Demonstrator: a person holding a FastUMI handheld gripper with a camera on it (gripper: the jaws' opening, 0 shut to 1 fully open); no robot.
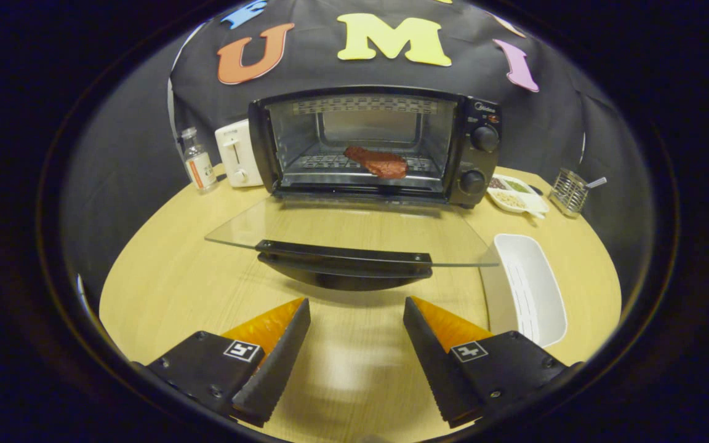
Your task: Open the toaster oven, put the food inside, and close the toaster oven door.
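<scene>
Wooden worktop ahead of you carries the toaster oven, its glass door dropped flat toward you, the food lying on the rack inside, a white tray beside the door, while your gripper hangs short of the door handle with jaws released, holding nothing.

Wood table w/ toaster oven, tray (white), bottle

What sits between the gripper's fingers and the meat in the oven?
In the gripper view, the open gripper faces the lowered glass door and its black handle; beyond lies the meat on the rack.
</scene>
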